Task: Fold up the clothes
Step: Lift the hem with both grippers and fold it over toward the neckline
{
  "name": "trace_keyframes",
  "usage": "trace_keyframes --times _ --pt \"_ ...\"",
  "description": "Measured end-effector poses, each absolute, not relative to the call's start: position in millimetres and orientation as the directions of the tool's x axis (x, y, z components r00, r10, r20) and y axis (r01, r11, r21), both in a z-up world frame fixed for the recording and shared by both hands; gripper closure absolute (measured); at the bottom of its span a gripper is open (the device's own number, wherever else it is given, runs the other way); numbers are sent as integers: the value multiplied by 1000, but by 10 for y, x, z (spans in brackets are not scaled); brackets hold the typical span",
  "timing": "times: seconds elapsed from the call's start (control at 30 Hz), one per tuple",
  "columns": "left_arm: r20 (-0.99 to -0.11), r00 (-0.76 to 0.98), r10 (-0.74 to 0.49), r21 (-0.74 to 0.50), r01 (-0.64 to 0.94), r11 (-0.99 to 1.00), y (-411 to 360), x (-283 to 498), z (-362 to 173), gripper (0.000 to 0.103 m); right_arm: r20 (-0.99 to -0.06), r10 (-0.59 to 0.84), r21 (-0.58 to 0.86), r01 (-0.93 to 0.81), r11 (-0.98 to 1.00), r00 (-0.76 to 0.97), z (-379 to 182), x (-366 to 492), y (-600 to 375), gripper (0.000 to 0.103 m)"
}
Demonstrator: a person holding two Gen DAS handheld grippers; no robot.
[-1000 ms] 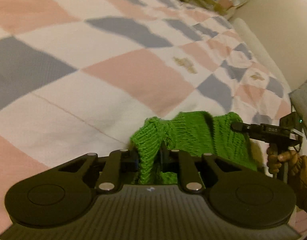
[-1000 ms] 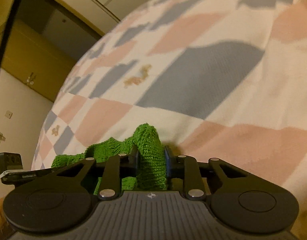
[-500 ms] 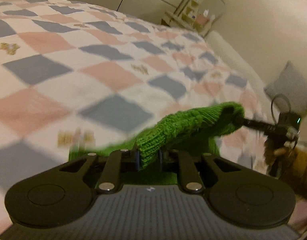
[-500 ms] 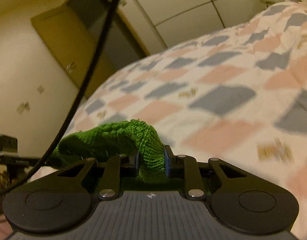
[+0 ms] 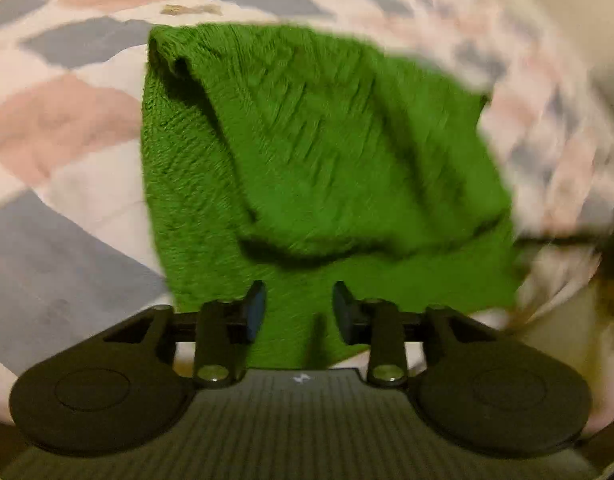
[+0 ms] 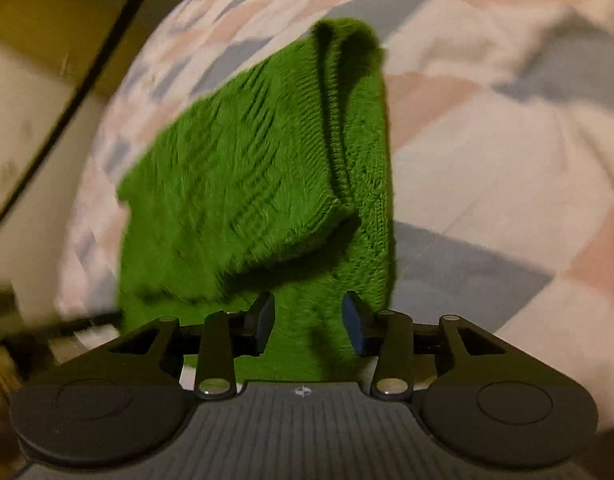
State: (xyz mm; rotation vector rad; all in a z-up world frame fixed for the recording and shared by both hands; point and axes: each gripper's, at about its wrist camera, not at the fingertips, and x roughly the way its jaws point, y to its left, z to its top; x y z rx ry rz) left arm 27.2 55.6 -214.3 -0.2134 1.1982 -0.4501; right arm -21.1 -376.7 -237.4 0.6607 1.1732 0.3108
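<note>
Your quilt point(image 5: 67, 128) of pink, grey and white checks fills both views. On it lies the green knit point(image 5: 307, 152), one layer doubled over another. Your left gripper point(image 5: 299, 312) and right gripper point(image 6: 309, 322) hang over its near edge, fingers apart, gripping nothing.

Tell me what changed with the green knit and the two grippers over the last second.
Both grippers let go: the left gripper and right gripper, each clamped on a bunched edge of the green knit garment a second ago, now stand open. The garment, lifted between them before, now lies folded over itself on the checked bedspread. The bedspread itself is unchanged.
</note>
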Motion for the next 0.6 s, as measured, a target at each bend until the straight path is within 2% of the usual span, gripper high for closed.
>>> trace_keyframes --times 0.03,0.1,0.17,0.37,0.43,0.47,0.5,0.53,0.6 --pt "-826 305 -474 -446 159 881 600 290 -2155 67 -720 571 666 165 727 394 -2412 -214 -3819 58" --pt "-777 337 -532 -562 11 827 695 327 -2230 51 -658 603 745 273 608 452 -2524 -233 -3888 57" --pt "-730 371 -574 -653 -128 747 776 351 -2333 42 -606 610 795 357 491 510 -2625 -227 -3917 51" --pt "-668 438 -602 -744 -371 556 859 404 -2759 42 -577 578 813 473 340 577 -2862 -127 -3850 51" --pt "-650 455 -609 -760 -396 515 866 455 -2851 52 -586 559 807 489 332 587 -2908 -62 -3833 53" --pt "-652 453 -608 -758 -390 522 864 486 -2861 65 -588 554 805 493 330 589 -2935 -46 -3846 63" --pt "-660 446 -605 -751 -371 546 860 509 -2841 88 -593 549 802 495 335 589 -2937 -32 -3857 75" --pt "-667 439 -602 -744 -351 569 856 533 -2821 96 -607 539 793 492 360 584 -2913 -3 -3847 88" --pt "-677 433 -595 -730 -300 614 857 569 -2753 95 -629 509 777 446 444 588 -2779 -15 -3836 91"
